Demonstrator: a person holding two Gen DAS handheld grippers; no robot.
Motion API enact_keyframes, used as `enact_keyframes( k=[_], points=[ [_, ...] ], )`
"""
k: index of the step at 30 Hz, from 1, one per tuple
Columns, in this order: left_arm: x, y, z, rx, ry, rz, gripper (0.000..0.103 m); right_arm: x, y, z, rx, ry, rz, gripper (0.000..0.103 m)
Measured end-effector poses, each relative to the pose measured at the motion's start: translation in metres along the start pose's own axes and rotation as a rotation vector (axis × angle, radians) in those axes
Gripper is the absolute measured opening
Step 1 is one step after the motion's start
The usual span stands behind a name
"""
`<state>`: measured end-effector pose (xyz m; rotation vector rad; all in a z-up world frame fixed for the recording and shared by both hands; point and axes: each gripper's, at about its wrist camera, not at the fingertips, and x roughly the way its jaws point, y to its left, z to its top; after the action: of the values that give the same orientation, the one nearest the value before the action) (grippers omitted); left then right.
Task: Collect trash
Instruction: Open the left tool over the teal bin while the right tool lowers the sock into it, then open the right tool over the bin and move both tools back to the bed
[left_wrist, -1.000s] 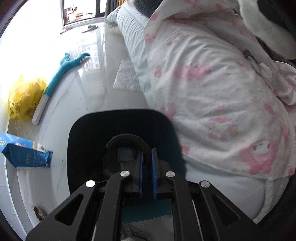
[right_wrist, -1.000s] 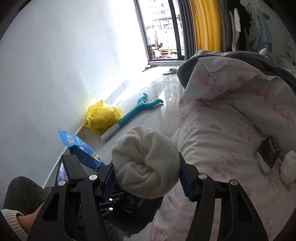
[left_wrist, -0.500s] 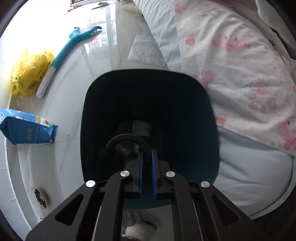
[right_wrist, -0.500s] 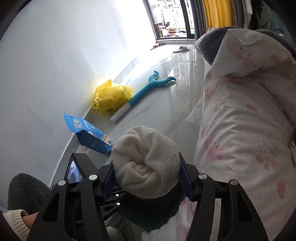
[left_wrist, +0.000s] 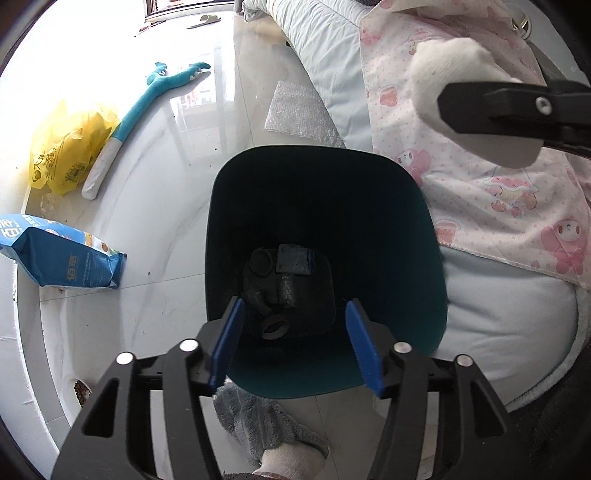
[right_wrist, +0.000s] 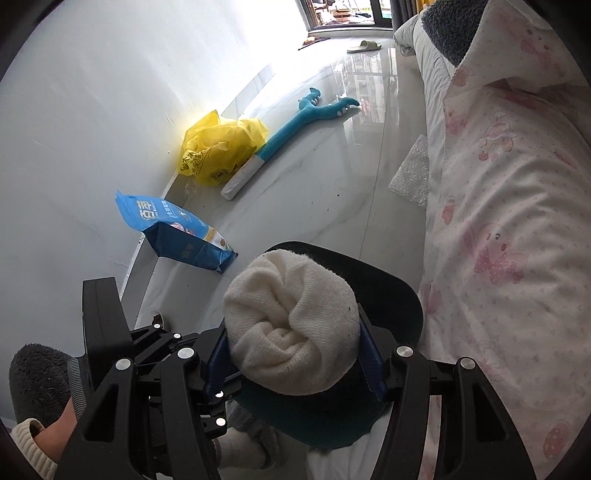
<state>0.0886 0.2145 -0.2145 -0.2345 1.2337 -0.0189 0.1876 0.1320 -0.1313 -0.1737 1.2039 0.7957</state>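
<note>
While the left claw (left_wrist: 291, 336) hung over the dark bin (left_wrist: 406, 206) at the centre of its frame, its blue jaws had just been opening and stood spread apart with nothing between them. Dark scraps (left_wrist: 280, 280) lay at the bottom of the bin. Right claw (right_wrist: 293, 356): clenched on a rolled white sock (right_wrist: 291, 332), low in the middle of its frame, above the bin's rim; in the left view the sock appeared at the upper right. Floor (left_wrist: 177, 206), pale and glossy: yellow plastic bag (right_wrist: 221, 151) and blue packet (right_wrist: 177, 232) against the wall at left, a blue-and-white plush toy (right_wrist: 288, 136) beside the bag. Bed with pink-printed quilt (right_wrist: 498, 221) along the right edge, just beside the bin.
</note>
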Motion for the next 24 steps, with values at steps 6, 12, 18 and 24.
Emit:
enact_keyframes(
  k=[6,12,18,24],
  points=[
    [-0.012,0.006,-0.006,0.035,-0.04,0.053,0.074,0.018,0.006,-0.001,0.006,0.045,-0.014,0.061],
    [-0.03,0.015,-0.009,0.041,-0.112,0.115,0.076,0.044,0.008,-0.004,0.026,0.103,-0.03,0.061],
    [-0.065,0.016,-0.008,0.048,-0.254,0.144,0.085,0.066,0.01,-0.011,0.033,0.164,-0.06,0.061],
    [-0.106,0.012,-0.001,0.037,-0.398,0.13,0.088,0.076,0.013,-0.015,0.03,0.191,-0.089,0.061]
  ],
)
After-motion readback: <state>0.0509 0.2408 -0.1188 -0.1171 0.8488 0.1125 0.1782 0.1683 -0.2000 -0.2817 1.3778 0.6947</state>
